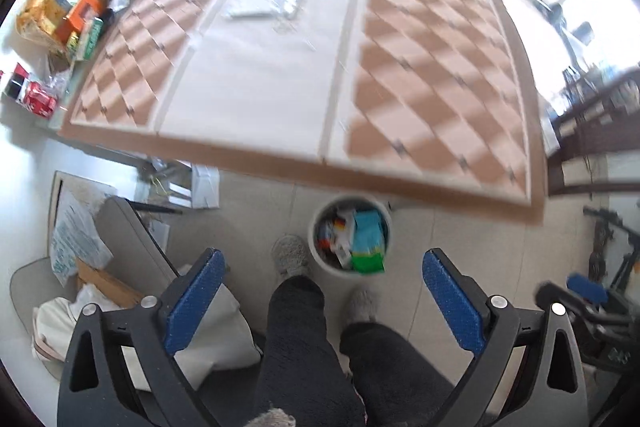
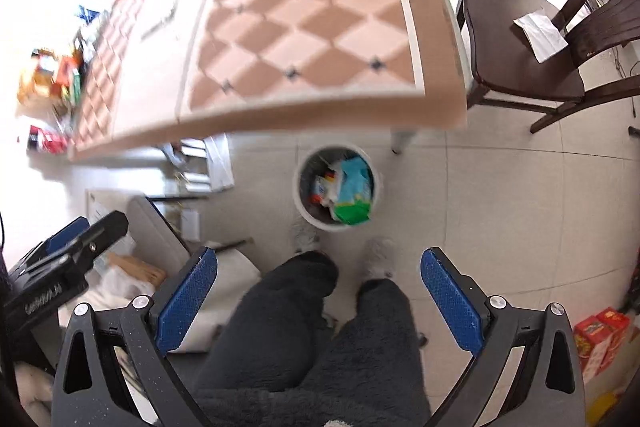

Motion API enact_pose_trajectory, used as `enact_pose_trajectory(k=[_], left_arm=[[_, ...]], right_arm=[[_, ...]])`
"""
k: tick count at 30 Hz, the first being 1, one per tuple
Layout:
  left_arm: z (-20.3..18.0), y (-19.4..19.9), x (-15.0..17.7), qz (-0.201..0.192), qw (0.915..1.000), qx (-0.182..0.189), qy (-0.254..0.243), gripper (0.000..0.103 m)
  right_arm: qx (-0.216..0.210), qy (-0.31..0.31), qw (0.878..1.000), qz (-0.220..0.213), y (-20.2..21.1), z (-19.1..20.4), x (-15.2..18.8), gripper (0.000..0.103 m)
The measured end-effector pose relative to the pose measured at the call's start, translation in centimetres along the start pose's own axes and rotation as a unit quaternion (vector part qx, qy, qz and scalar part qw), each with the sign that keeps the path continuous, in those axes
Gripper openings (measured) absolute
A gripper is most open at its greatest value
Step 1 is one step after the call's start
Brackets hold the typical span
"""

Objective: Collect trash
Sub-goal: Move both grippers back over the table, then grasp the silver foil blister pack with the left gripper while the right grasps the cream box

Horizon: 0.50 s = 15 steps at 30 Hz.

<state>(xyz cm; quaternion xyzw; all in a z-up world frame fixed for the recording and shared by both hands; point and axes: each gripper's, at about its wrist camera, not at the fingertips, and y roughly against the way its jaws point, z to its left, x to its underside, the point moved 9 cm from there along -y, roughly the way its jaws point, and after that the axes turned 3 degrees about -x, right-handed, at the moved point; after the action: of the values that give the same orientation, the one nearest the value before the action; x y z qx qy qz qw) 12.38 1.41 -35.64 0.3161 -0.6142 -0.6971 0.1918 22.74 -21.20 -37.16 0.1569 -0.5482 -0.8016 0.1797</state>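
Observation:
A round white trash bin (image 1: pixel 316 254) stands on the floor under the table's near edge, holding several wrappers, one turquoise and green (image 1: pixel 369 241). It also shows in the right wrist view (image 2: pixel 298 201). My left gripper (image 1: pixel 323 301) is open and empty, held above the person's legs, short of the bin. My right gripper (image 2: pixel 319 297) is open and empty too, at a similar height. The left gripper also shows in the right wrist view at the left (image 2: pixel 80 239). Clear wrappers (image 1: pixel 280 7) lie on the table's middle strip.
A checkered table (image 1: pixel 420 75) fills the upper view. Snack boxes and cans (image 1: pixel 60 19) crowd its left end. A dark wooden chair (image 2: pixel 520 39) stands to the right with paper on its seat. A grey chair with bags (image 1: pixel 120 267) is at the left. Red boxes (image 2: pixel 598 339) sit on the floor.

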Motion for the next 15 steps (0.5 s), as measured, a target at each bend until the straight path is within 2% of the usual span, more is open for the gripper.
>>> enact_pose_trajectory(k=[3, 6, 8, 10, 12, 15], left_arm=[[2.5, -0.8, -4.8, -0.006, 0.9998, -0.016, 0.011, 0.101], [5.2, -2.4, -9.5, 0.003, 0.9997, -0.01, 0.021, 0.101], [7.2, -4.1, -12.3, 0.032, 0.9981, 0.02, 0.05, 0.101], [9.3, -6.4, -14.9, 0.073, 0.9878, 0.071, 0.119, 0.101], [10.6, -9.0, -17.2, 0.107, 0.9708, 0.109, 0.185, 0.101], [11.9, -12.6, -20.7, 0.131, 0.946, 0.135, 0.264, 0.1]], right_arm=[[-0.007, -0.003, 1.0, -0.004, 0.5, 1.5, -3.1, 0.103], [-0.009, -0.011, 1.0, -0.003, 0.1, 3.1, -7.0, 0.103], [-0.003, -0.02, 1.0, -0.004, -1.1, 4.3, -10.2, 0.103], [0.007, -0.031, 0.999, -0.009, -2.0, 5.2, -13.5, 0.103], [0.015, -0.049, 0.999, -0.016, -2.9, 6.3, -17.3, 0.103], [0.033, -0.084, 0.996, -0.021, -4.6, 7.2, -22.0, 0.103]])
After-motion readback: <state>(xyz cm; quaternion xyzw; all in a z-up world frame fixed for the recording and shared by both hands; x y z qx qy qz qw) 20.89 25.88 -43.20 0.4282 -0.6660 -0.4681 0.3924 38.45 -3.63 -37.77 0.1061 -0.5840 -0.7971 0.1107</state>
